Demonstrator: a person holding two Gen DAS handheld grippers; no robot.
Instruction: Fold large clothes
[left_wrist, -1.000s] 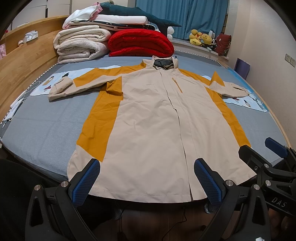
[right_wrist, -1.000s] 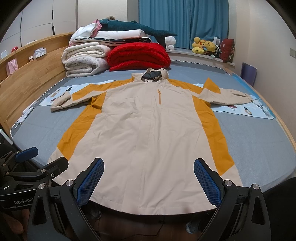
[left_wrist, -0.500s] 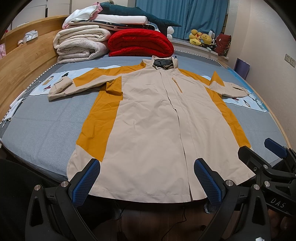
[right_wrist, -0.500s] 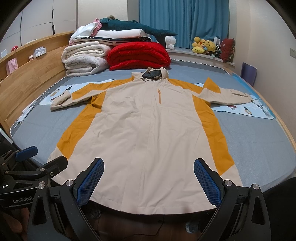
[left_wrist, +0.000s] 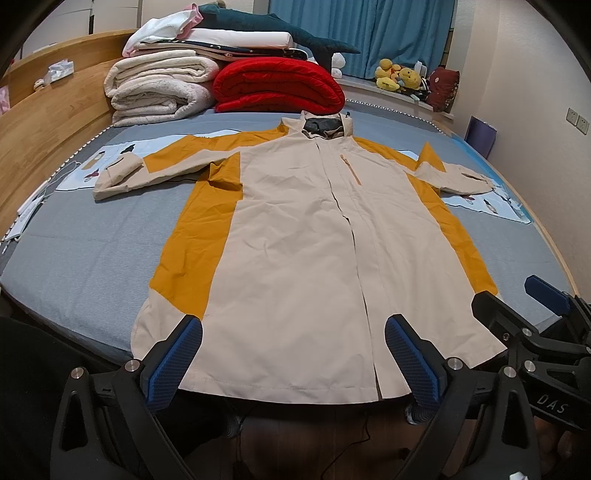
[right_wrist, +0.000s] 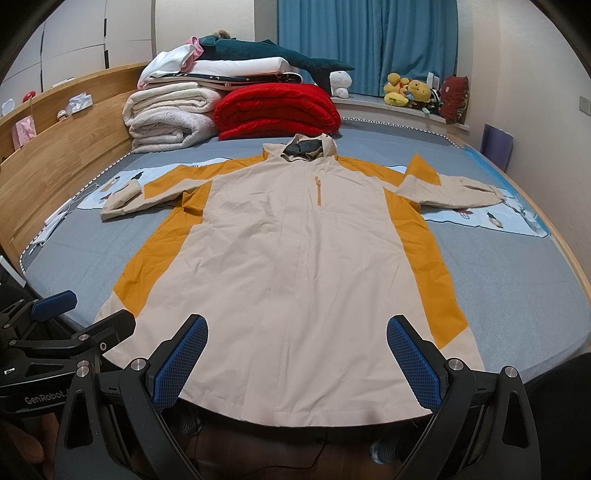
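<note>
A large beige and mustard hooded jacket (left_wrist: 295, 236) lies flat, front up, on the grey bed (left_wrist: 92, 251), sleeves spread to both sides; it also shows in the right wrist view (right_wrist: 295, 258). My left gripper (left_wrist: 293, 362) is open and empty, held just in front of the jacket's hem. My right gripper (right_wrist: 297, 360) is open and empty, also in front of the hem. The right gripper shows at the right edge of the left wrist view (left_wrist: 524, 317), and the left gripper shows at the left edge of the right wrist view (right_wrist: 77, 314).
Folded white blankets (left_wrist: 159, 88) and a red quilt (left_wrist: 277, 88) are stacked at the far end of the bed. A wooden headboard (left_wrist: 44, 140) runs along the left. Plush toys (left_wrist: 399, 77) sit on the window ledge. A printed light-blue cloth (right_wrist: 491, 218) lies under the sleeves.
</note>
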